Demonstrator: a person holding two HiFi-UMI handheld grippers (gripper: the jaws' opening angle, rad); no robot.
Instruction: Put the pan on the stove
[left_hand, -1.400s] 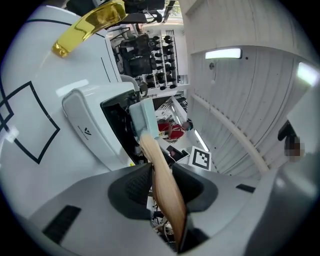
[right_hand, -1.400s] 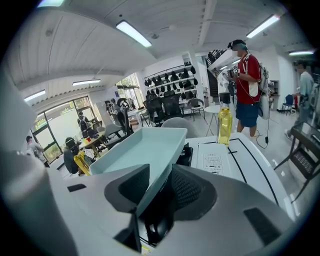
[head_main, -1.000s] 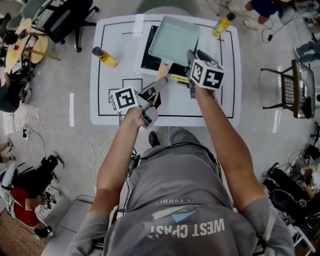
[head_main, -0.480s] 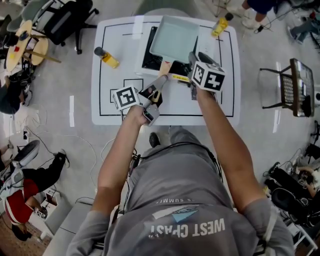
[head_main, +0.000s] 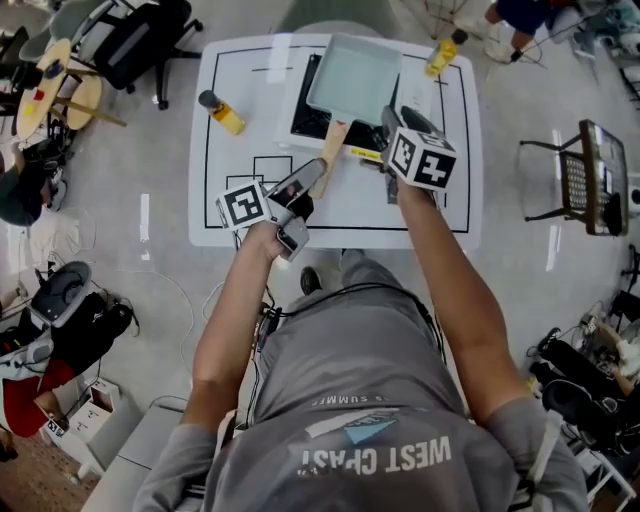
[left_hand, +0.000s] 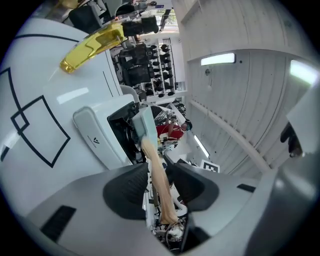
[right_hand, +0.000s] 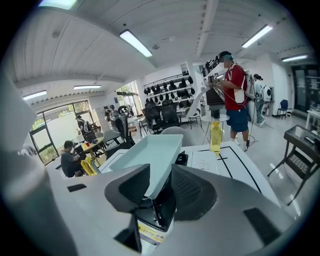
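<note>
A pale floor (head_main: 520, 120) is seen all round a white worktop (head_main: 450, 210) marked with black lines, with open floor left at its left and right sides; an office chair (head_main: 130, 40) stands off the far left corner and a dark chair (head_main: 585, 180) is set well apart to the right. The near edge of the worktop is taken up by the person's arms. A stove (head_main: 305, 115), black-topped in a white housing, is placed in the far middle of the worktop, with a bare white strip left between it and the right edge and a wider bare strip between it and the near edge. The pan (head_main: 355, 78), pale teal and rectangular, is laid on the right part of the stove's black top, so that a black strip is left uncovered at the left; its far rim is brought close to the worktop's far edge. Its long axis runs from far to near, and its wooden handle (head_main: 328, 152) is pointed near and slightly left, out past the stove's near edge. The handle is passed between the jaws of the left hand-held gripper (left_hand: 160, 182), which have just been opening and are held slightly clear of it. The right hand-held gripper (right_hand: 160, 192) is held with jaws apart just beside the pan's near right corner, gripping nothing. A yellow bottle (head_main: 222, 113) is laid between the stove and the left edge, and another bottle (head_main: 443, 52) is found at the far right corner.
</note>
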